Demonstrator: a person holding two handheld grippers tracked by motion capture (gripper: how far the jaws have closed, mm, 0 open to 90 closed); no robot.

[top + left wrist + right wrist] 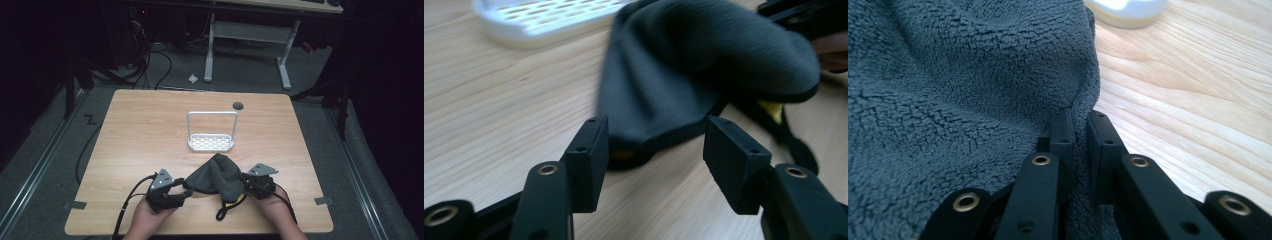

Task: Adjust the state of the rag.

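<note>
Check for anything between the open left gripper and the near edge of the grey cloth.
Nothing visible: the left gripper is open just short of the grey cloth, with only bare table between. The right gripper is clamped on its far edge.

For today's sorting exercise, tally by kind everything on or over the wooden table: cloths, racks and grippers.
Dark grey cloth: 1
White rack with a hoop handle: 1
Black grippers: 2, the left gripper open, the right gripper shut on the cloth
Total: 4
</note>
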